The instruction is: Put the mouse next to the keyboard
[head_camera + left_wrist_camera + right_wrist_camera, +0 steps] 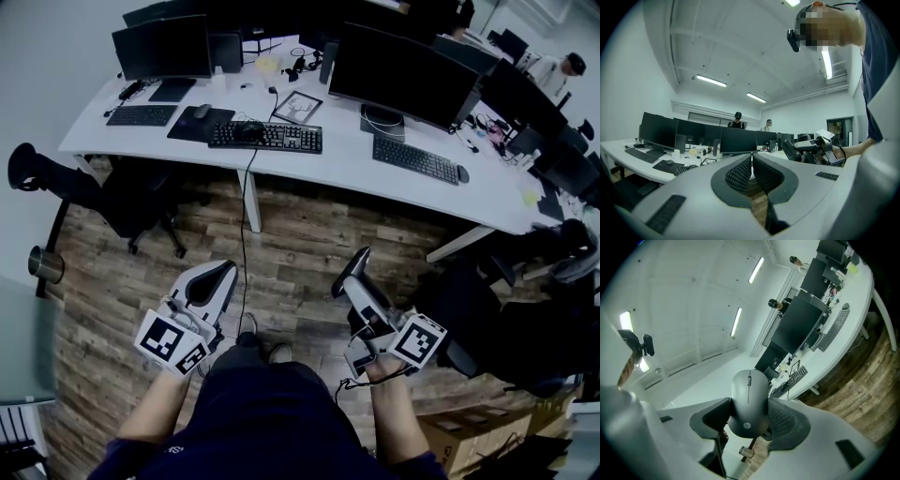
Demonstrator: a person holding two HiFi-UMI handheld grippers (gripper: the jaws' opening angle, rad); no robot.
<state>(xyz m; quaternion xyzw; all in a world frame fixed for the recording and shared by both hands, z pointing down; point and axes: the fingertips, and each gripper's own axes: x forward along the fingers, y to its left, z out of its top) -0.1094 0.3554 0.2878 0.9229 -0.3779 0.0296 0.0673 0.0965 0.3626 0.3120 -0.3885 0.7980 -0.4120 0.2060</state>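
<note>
My right claw (750, 414) is clamped on the mouse (749, 392), a smooth, matte grey, egg-shaped shell with a slim scroll wheel and a small round logo. Dark, finely ribbed pads (783, 417) press on both of its sides, and its front end sticks out past the tips. The claw bodies are pale grey, rounded plastic, each with a cube of square markers at the back.

My left claw (752, 160) has its meshed pads drawn together with nothing between them.

In the head view both claws, left (211, 281) and right (349, 272), are held about level in front of the person on bare forearms. They are over the wood-plank floor (300, 244), well short of the long, curved white worktop (347, 167). A flat black keyboard (265, 137) lies on it at the centre.
</note>
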